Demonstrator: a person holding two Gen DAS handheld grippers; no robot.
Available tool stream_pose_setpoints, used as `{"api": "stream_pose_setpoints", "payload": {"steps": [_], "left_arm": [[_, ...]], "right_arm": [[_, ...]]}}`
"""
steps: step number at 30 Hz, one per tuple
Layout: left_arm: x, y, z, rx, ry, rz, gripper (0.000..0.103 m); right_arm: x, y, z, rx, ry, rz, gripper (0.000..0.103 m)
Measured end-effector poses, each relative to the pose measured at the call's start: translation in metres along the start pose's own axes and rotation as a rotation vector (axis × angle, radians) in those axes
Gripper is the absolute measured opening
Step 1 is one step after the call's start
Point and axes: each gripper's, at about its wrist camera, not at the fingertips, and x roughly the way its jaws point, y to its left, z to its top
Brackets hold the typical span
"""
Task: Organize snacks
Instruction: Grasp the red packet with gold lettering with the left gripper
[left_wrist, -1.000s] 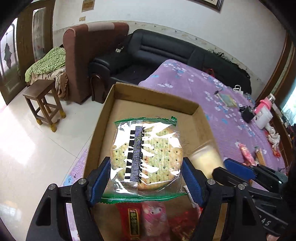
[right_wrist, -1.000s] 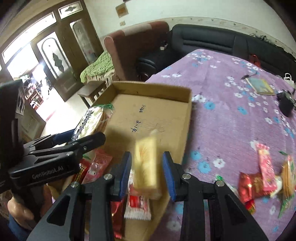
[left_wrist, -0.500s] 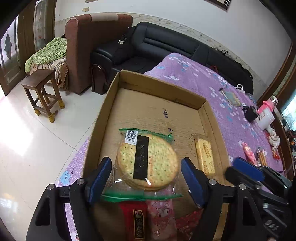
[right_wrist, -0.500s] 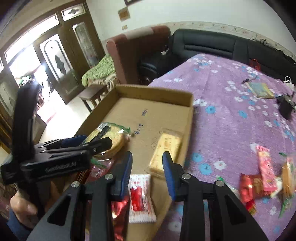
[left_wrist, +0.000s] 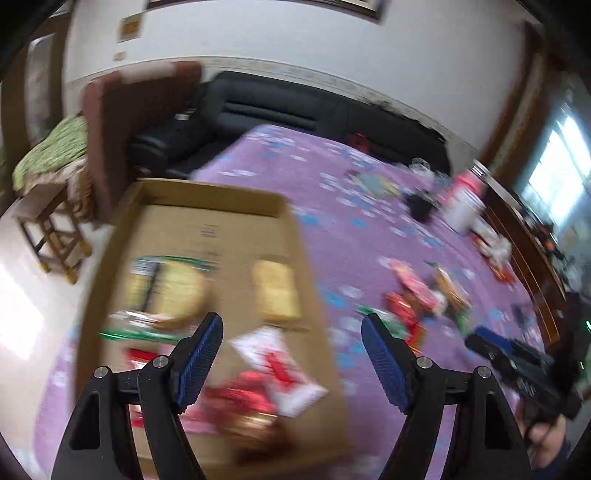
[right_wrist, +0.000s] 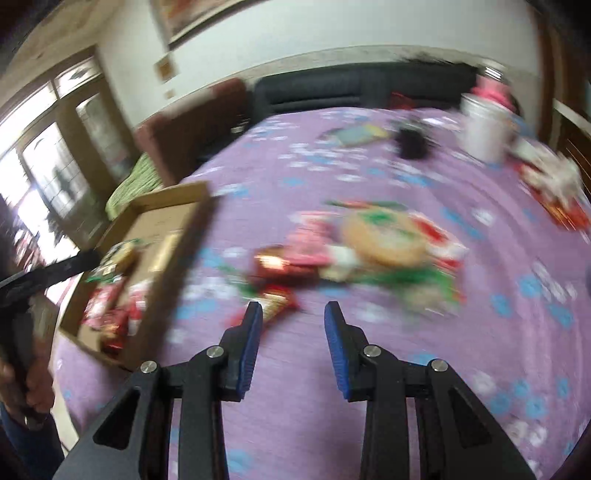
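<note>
The left gripper (left_wrist: 291, 334) stands wide apart and empty, tilted down over the shallow cardboard box (left_wrist: 207, 192)'s right edge. The right gripper (right_wrist: 293, 317) has a narrower gap, nothing between its ribbed blue pads (right_wrist: 252, 332), angled down over the purple flowered cloth (right_wrist: 369, 369). Crinkly snack packets lie in the box; a loose pile (right_wrist: 369, 243), with a round cracker pack, lies on the cloth ahead, apart from the pads.

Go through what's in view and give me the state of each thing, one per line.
Left claw: open, empty.
Right claw: open, narrower gap, empty.
Cardboard box: open-topped, partly filled.
Round cracker pack: lying flat in the box.
Yellow bar pack: flat in the box.
Snack pile: loose on the purple cloth, outside the box.
</note>
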Motion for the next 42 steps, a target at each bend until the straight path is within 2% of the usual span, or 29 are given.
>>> {"api": "stream_pose_setpoints", "payload": {"steps": [4, 8, 10, 12, 14, 16, 17, 19, 21, 22, 25, 29, 31, 33, 38, 42], "left_arm": [[0.020, -0.057, -0.015, 0.115, 0.059, -0.043, 0.081], [0.057, -0.105, -0.028, 0.238, 0.137, -0.021, 0.081], [0.071, -0.115, -0.032, 0.272, 0.164, 0.009, 0.081], [0.084, -0.123, -0.033, 0.294, 0.188, 0.035, 0.081], [0.098, -0.128, -0.032, 0.308, 0.203, 0.052, 0.081], [0.110, -0.134, -0.032, 0.313, 0.205, 0.076, 0.081], [0.118, -0.137, -0.031, 0.312, 0.207, 0.088, 0.076], [0.122, -0.140, -0.031, 0.300, 0.177, 0.094, 0.059], [0.123, -0.142, -0.030, 0.292, 0.167, 0.094, 0.029], [0.122, -0.143, -0.031, 0.285, 0.168, 0.091, 0.027], [0.115, -0.143, -0.039, 0.258, 0.175, 0.063, 0.026], [0.103, -0.147, -0.055, 0.279, 0.153, 0.053, 0.026], [0.101, -0.151, -0.061, 0.310, 0.126, 0.072, 0.026], [0.099, -0.150, -0.062, 0.310, 0.113, 0.075, 0.026], [0.099, -0.146, -0.060, 0.288, 0.103, 0.055, 0.026], [0.098, -0.145, -0.060, 0.283, 0.102, 0.049, 0.026]], "right_arm": [[-0.010, -0.065, -0.005, 0.145, 0.013, -0.029, 0.033], [-0.010, -0.097, -0.004, 0.209, 0.002, -0.030, 0.033], [-0.008, -0.106, -0.005, 0.212, -0.021, -0.043, 0.034], [-0.005, -0.115, -0.009, 0.236, -0.036, -0.020, 0.034], [0.003, -0.123, -0.012, 0.260, -0.013, 0.028, 0.034], [0.002, -0.125, -0.012, 0.264, -0.017, 0.034, 0.034], [0.001, -0.126, -0.012, 0.261, -0.024, 0.039, 0.034], [-0.003, -0.126, -0.012, 0.258, -0.045, 0.046, 0.034], [-0.005, -0.126, -0.012, 0.253, -0.054, 0.041, 0.034], [-0.005, -0.126, -0.013, 0.251, -0.055, 0.034, 0.034], [0.000, -0.124, -0.014, 0.230, -0.033, 0.011, 0.034], [0.009, -0.107, -0.014, 0.157, -0.006, -0.006, 0.035], [0.009, -0.100, -0.013, 0.131, -0.006, -0.043, 0.046], [0.010, -0.097, -0.011, 0.137, 0.007, -0.060, 0.053], [0.024, -0.085, 0.003, 0.086, 0.074, -0.119, 0.057], [0.049, -0.081, 0.013, 0.040, 0.074, -0.168, 0.057]]}}
